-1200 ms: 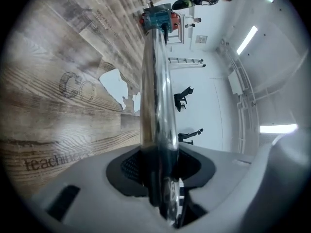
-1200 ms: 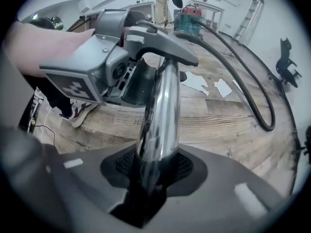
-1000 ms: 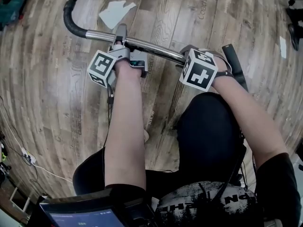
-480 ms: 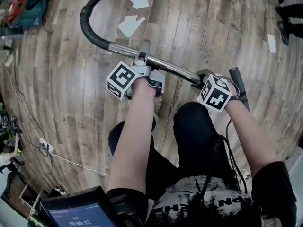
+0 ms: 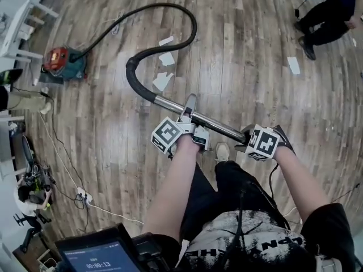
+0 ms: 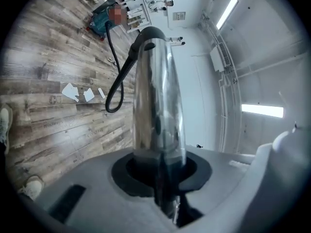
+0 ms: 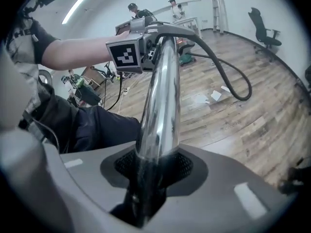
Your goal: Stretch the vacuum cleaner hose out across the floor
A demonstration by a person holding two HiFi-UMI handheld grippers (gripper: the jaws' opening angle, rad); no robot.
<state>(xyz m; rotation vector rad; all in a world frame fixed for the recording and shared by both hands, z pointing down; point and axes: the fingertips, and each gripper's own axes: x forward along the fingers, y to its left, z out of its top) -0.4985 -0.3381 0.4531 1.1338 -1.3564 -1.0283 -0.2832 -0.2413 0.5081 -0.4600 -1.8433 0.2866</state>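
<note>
A red and teal vacuum cleaner (image 5: 63, 62) sits on the wooden floor at the far left. Its black hose (image 5: 170, 44) loops across the boards to a curved handle and a chrome tube (image 5: 170, 105), which is held off the floor. My left gripper (image 5: 190, 115) is shut on the tube's middle; its jaws have just been closing with the tube (image 6: 158, 106) between them. My right gripper (image 5: 249, 137) is shut on the tube's near end (image 7: 160, 106). In the right gripper view the left gripper's marker cube (image 7: 127, 54) sits further up the tube, and the hose (image 7: 228, 76) hangs beyond it.
Paper scraps (image 5: 164, 67) lie on the floor under the hose loop. Another person (image 5: 326, 10) stands at the top right. A white cable and power strip (image 5: 79, 194) run along the left, near clutter and white furniture (image 5: 22, 16). My own shoe (image 5: 222, 151) is below the tube.
Both grippers have risen with the chrome tube, lifting it off the floor. The floor now looks farther away, and the vacuum cleaner and the whole hose loop have come into view.
</note>
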